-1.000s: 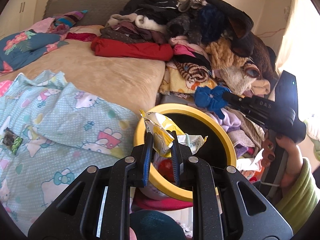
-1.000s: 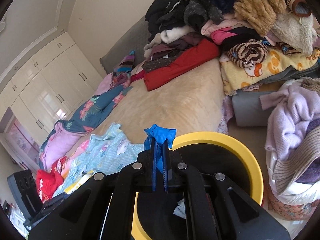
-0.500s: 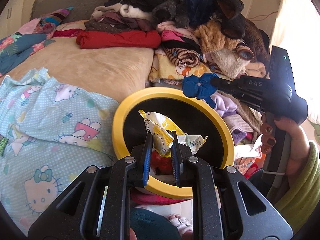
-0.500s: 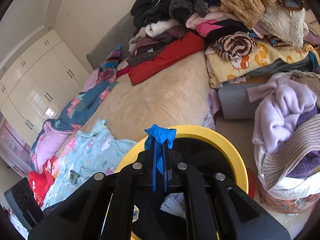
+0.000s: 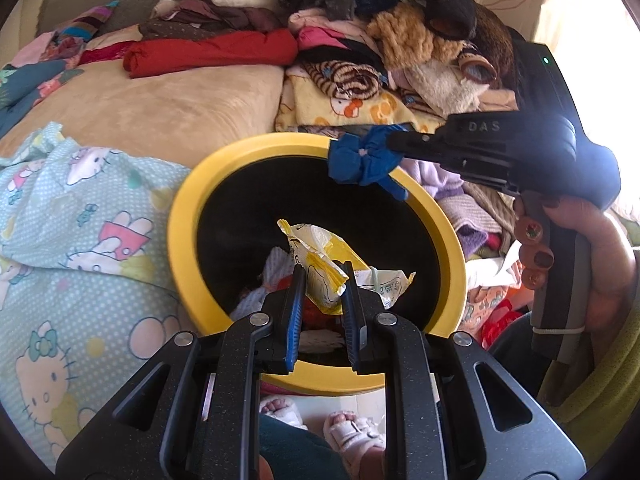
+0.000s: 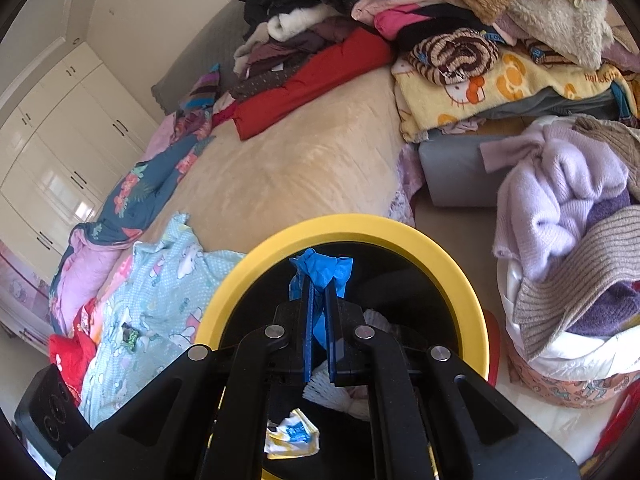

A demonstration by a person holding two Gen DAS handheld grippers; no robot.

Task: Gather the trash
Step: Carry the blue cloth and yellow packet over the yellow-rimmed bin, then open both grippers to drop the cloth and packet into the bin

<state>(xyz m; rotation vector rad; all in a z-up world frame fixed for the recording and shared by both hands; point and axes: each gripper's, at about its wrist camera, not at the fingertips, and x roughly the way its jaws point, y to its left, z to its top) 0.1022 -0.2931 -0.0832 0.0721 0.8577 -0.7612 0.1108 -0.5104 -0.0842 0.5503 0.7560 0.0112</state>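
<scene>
Left wrist view, held thing: the left gripper (image 5: 320, 280) has its jaws clenched on a crumpled yellow-and-white plastic snack wrapper (image 5: 320, 252), pinched at its bunched lower middle, above the mouth of the round yellow-rimmed black trash bin (image 5: 184, 216).
Left wrist view, other hand: to the right, a person's hand (image 5: 576, 248) carries the right gripper (image 5: 394, 148), whose tips grasp a wad of crumpled blue material (image 5: 360, 160) over the bin's far rim.
Left wrist view, handling: the wrapper looks very light, thin and crinkly, likely slick; a pinch on the bunched folds should hold better than one on a loose corner.
Left wrist view, surroundings: a pale blue cartoon-print cloth (image 5: 80, 240) lies left of the bin on the bed.
Right wrist view, held thing: the right gripper (image 6: 319, 286) is clamped tight on the blue wad (image 6: 322, 270), which pokes out beyond the tips, over the bin (image 6: 452, 272).
Right wrist view, handling: the wad seems soft, light and limp; it should drop freely once let go.
Right wrist view, bin contents: a small blue-and-yellow wrapper (image 6: 294, 434) and white scraps lie inside.
</scene>
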